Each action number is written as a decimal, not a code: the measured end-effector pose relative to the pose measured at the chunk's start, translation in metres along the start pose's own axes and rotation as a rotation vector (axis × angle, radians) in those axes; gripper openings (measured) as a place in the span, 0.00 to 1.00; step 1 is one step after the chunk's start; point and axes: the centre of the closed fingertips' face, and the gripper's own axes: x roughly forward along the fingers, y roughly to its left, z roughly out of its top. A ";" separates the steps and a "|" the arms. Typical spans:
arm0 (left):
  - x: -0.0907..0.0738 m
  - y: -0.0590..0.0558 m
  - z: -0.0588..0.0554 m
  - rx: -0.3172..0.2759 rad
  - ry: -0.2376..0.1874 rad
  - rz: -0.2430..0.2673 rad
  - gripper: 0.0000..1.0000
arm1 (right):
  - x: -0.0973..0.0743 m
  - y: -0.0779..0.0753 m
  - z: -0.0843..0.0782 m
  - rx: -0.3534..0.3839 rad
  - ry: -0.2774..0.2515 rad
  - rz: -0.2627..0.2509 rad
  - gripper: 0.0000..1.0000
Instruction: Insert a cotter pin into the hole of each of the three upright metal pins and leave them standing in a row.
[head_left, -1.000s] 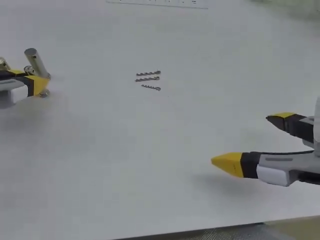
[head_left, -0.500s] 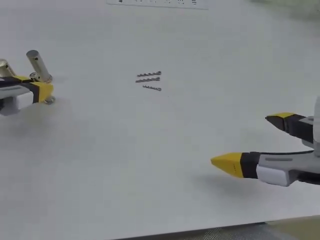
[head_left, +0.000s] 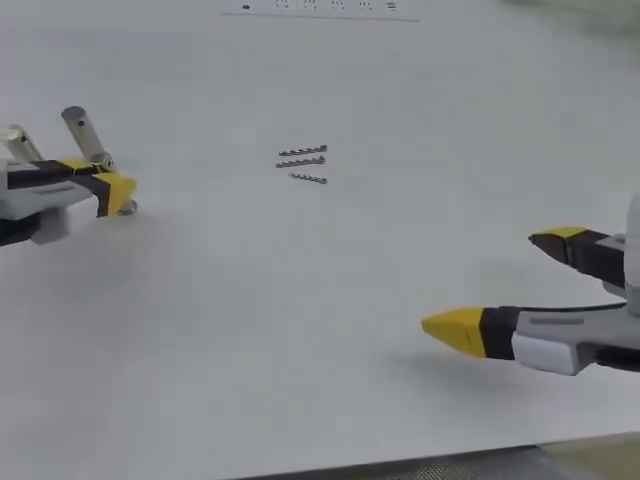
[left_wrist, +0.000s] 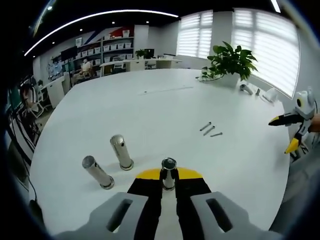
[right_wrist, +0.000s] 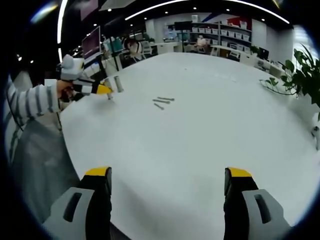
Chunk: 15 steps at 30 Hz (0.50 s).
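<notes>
My left gripper (head_left: 115, 193), pinching one pin (left_wrist: 168, 169), had slid toward the cotters (head_left: 303, 162).
The right gripper (head_left: 497, 282) hovered spread apart; I judged no cotter fitted yet.

I work at a broad white desk (head_left: 300, 300) in an open office. A leafy potted plant (left_wrist: 230, 61) stands by blinded windows (left_wrist: 262, 45); shelves (left_wrist: 97, 49) line the far wall under a curved light strip (left_wrist: 100, 16).

White counter (head_left: 300, 330). Three cotter pins (head_left: 302, 163), centre, close together. Left tool (head_left: 118, 193), jaws together, apparently clamping a metal pin (head_left: 129, 207); two upright pins (head_left: 85, 135) just behind. Right tool (head_left: 500, 285), jaws apart.
</notes>
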 end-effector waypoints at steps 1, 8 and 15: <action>-0.001 -0.001 0.001 0.007 0.004 0.010 0.07 | 0.000 0.000 0.000 -0.001 -0.001 0.000 0.95; -0.001 -0.010 0.007 0.040 0.006 0.042 0.07 | 0.002 0.001 0.002 0.001 -0.008 0.007 0.95; 0.004 -0.024 0.008 0.032 0.005 0.024 0.07 | 0.005 0.003 0.009 0.008 -0.028 0.014 0.94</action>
